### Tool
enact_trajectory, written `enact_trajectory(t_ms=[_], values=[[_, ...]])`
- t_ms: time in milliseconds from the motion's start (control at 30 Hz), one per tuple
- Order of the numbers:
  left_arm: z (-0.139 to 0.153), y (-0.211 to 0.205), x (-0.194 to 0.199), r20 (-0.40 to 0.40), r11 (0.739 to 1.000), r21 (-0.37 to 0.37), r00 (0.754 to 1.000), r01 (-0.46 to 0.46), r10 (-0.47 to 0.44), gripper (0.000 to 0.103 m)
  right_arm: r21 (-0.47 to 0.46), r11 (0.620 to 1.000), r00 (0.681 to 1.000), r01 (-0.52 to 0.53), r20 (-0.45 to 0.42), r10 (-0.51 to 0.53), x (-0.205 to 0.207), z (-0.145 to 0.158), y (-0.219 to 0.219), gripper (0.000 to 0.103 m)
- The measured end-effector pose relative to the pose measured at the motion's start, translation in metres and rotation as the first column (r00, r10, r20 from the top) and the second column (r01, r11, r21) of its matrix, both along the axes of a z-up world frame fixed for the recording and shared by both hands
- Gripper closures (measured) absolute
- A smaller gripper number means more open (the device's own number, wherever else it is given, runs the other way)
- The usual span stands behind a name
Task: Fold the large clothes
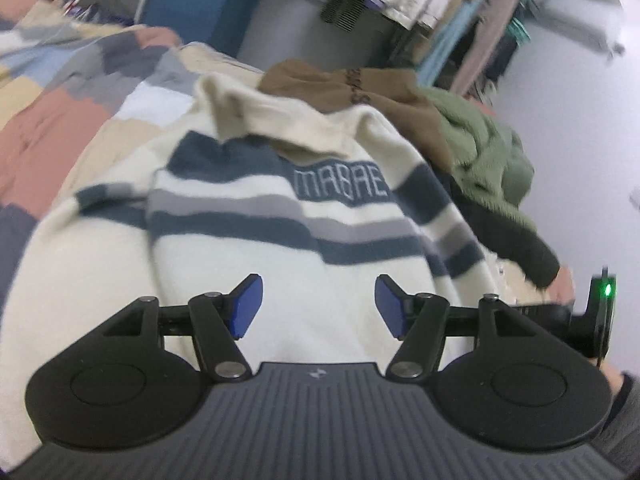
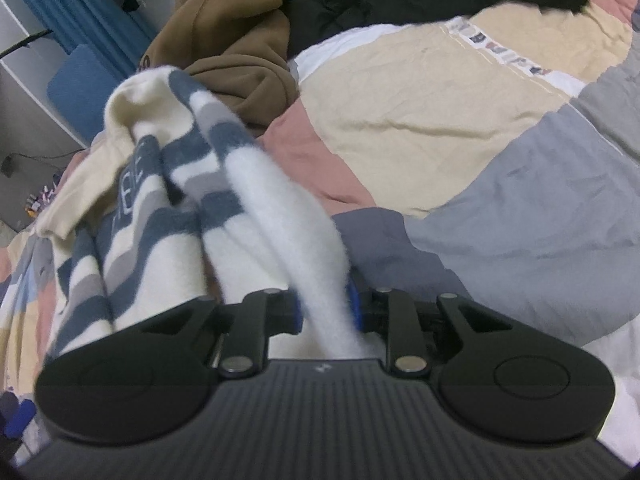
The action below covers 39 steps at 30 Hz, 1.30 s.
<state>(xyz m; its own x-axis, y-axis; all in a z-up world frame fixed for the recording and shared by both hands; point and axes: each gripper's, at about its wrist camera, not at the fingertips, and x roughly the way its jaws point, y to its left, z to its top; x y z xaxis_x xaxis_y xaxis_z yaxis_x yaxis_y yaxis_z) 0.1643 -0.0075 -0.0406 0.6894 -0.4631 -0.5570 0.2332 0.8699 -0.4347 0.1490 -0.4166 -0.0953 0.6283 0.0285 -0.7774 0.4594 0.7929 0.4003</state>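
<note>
A cream sweater (image 1: 248, 216) with navy and grey stripes and a lettered chest patch lies front up on the bed. My left gripper (image 1: 319, 307) is open and empty, hovering over the sweater's plain lower body. My right gripper (image 2: 325, 314) is shut on the sweater's right sleeve (image 2: 280, 200), which runs up from the jaws toward the shoulder. In the right wrist view the sweater's body (image 2: 132, 208) lies bunched to the left. The right hand and part of its gripper show at the right edge of the left wrist view (image 1: 600, 312).
A patchwork quilt (image 2: 460, 128) in pink, beige, grey and blue covers the bed. A brown hoodie (image 1: 360, 84), a green fleece (image 1: 484, 152) and a black garment (image 2: 400, 4) are piled beyond the sweater. A clothes rack (image 1: 460, 8) and blue curtain (image 1: 192, 4) stand behind.
</note>
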Motion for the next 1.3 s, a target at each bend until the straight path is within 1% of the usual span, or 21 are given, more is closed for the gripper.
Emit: enact_trajectory(t_ms=[133, 167, 200, 300, 333, 433, 467, 567, 667, 733, 800, 900, 933, 967, 1000, 1033, 1067, 1100, 1133, 1167, 1300], values=[[-0.010, -0.015, 0.003, -0.018, 0.999, 0.031, 0.999, 0.036, -0.035, 0.033, -0.007, 1.000, 1.000, -0.004, -0.003, 0.004, 0.000, 0.000, 0.001, 0.079], [-0.013, -0.016, 0.004, -0.022, 0.999, 0.038, 0.999, 0.038, -0.037, 0.033, -0.009, 1.000, 1.000, -0.009, -0.002, 0.009, 0.001, 0.000, 0.001, 0.081], [-0.015, -0.016, 0.004, -0.027, 0.998, 0.043, 0.999, 0.040, -0.039, 0.033, -0.011, 1.000, 1.000, -0.013, 0.002, 0.013, 0.001, 0.001, 0.001, 0.089], [-0.024, -0.014, 0.007, -0.048, 0.998, 0.047, 0.998, 0.045, -0.042, 0.033, -0.019, 1.000, 0.999, -0.009, 0.042, 0.009, -0.002, 0.007, 0.000, 0.092], [-0.027, -0.014, 0.009, -0.063, 0.998, 0.043, 0.997, 0.046, -0.043, 0.033, -0.022, 1.000, 0.998, -0.004, 0.065, 0.006, -0.004, 0.012, 0.000, 0.092], [-0.044, -0.012, 0.016, -0.142, 0.998, -0.013, 0.988, 0.054, -0.055, 0.030, -0.040, 0.999, 0.994, -0.005, 0.110, 0.010, -0.007, 0.021, 0.001, 0.092], [-0.047, -0.014, 0.016, -0.138, 0.999, -0.011, 0.989, 0.052, -0.053, 0.028, -0.041, 0.999, 0.993, -0.010, 0.114, 0.015, -0.007, 0.022, 0.002, 0.092], [-0.049, -0.026, 0.013, -0.104, 0.996, 0.042, 0.992, 0.075, -0.071, 0.025, -0.032, 0.999, 0.994, -0.019, 0.108, 0.022, -0.005, 0.021, 0.003, 0.092], [-0.049, -0.045, 0.010, -0.076, 0.989, 0.101, 0.992, 0.106, -0.098, 0.024, -0.010, 1.000, 0.994, -0.020, 0.106, 0.021, -0.003, 0.020, -0.002, 0.092], [-0.050, -0.059, 0.005, -0.044, 0.984, 0.147, 0.995, 0.097, -0.092, 0.024, -0.006, 1.000, 0.994, -0.023, 0.107, 0.023, -0.003, 0.019, -0.002, 0.092], [-0.053, -0.075, 0.002, -0.022, 0.974, 0.191, 0.993, 0.120, -0.118, 0.024, -0.001, 1.000, 0.994, -0.027, 0.108, 0.026, -0.004, 0.018, -0.001, 0.092], [-0.060, -0.094, 0.000, -0.004, 0.948, 0.293, 0.992, 0.122, -0.127, 0.027, 0.017, 1.000, 0.993, -0.024, 0.115, 0.022, -0.005, 0.017, -0.002, 0.092], [-0.064, -0.100, -0.001, -0.005, 0.934, 0.335, 0.992, 0.120, -0.126, 0.032, 0.018, 1.000, 0.993, -0.025, 0.118, 0.022, -0.005, 0.016, -0.002, 0.092], [-0.067, -0.104, -0.001, -0.005, 0.920, 0.376, 0.993, 0.113, -0.120, 0.042, 0.020, 0.999, 0.993, -0.025, 0.120, 0.023, -0.005, 0.016, -0.002, 0.092], [-0.069, -0.107, -0.001, -0.002, 0.899, 0.426, 0.993, 0.105, -0.115, 0.048, 0.023, 0.999, 0.992, -0.026, 0.122, 0.023, -0.006, 0.016, -0.002, 0.092], [-0.070, -0.107, -0.001, 0.005, 0.882, 0.461, 0.993, 0.099, -0.114, 0.062, 0.028, 0.999, 0.992, -0.025, 0.125, 0.022, -0.006, 0.016, -0.003, 0.092], [-0.069, -0.105, 0.000, 0.011, 0.874, 0.478, 0.994, 0.089, -0.108, 0.075, 0.033, 0.999, 0.991, -0.024, 0.130, 0.019, -0.006, 0.016, -0.004, 0.092], [-0.068, -0.100, 0.002, 0.006, 0.879, 0.470, 0.996, 0.079, -0.092, 0.080, 0.038, 0.999, 0.990, -0.022, 0.137, 0.017, -0.006, 0.016, -0.006, 0.092], [-0.065, -0.094, 0.005, -0.006, 0.891, 0.448, 0.997, 0.070, -0.075, 0.089, 0.043, 0.999, 0.989, -0.021, 0.147, 0.015, -0.006, 0.017, -0.007, 0.092], [-0.062, -0.086, 0.007, -0.018, 0.906, 0.419, 0.998, 0.057, -0.055, 0.094, 0.043, 0.999, 0.988, -0.021, 0.157, 0.014, -0.006, 0.019, -0.007, 0.092], [-0.045, -0.054, 0.009, 0.001, 0.940, 0.340, 0.999, -0.036, 0.037, 0.096, 0.018, 1.000, 0.983, -0.013, 0.185, 0.009, -0.008, 0.027, -0.010, 0.092]])
